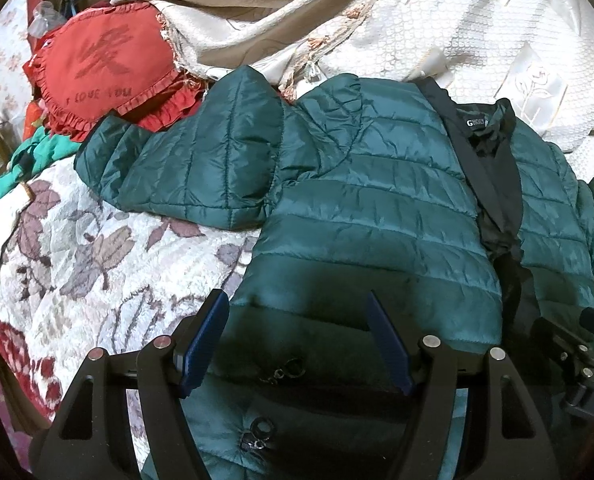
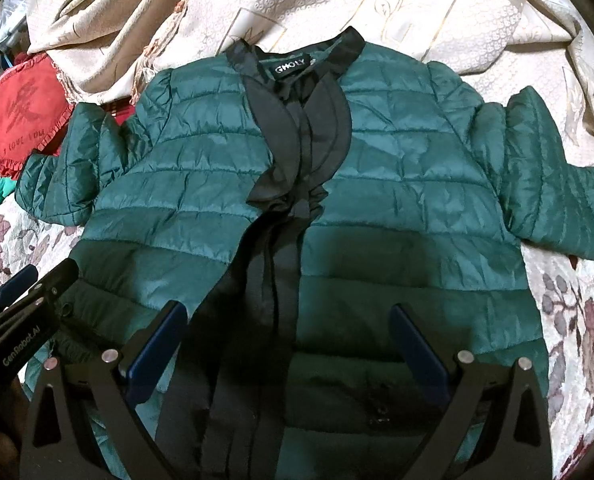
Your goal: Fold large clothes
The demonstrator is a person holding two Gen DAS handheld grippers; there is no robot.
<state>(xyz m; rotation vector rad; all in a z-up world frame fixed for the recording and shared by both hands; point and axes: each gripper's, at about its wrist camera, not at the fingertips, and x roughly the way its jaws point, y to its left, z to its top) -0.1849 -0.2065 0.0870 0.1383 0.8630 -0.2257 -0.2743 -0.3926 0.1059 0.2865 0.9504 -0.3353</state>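
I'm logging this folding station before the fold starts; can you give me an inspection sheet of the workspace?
Surface: floral quilted bedspread, partly bare.
Job's things: green quilted puffer jacket lies face up, front open, black collar trim at the far end, both sleeves spread sideways.
Clutter: red frilled cushion and green cloth beside one sleeve.
Grippers: left gripper and right gripper open over the hem, nothing between the pads.
Cables: nothing seen.
Surroundings: cream patterned fabric heaped beyond the collar.

Dim warm light, dark foreground shadow, fisheye-bent vignetted edges, sharp centre.
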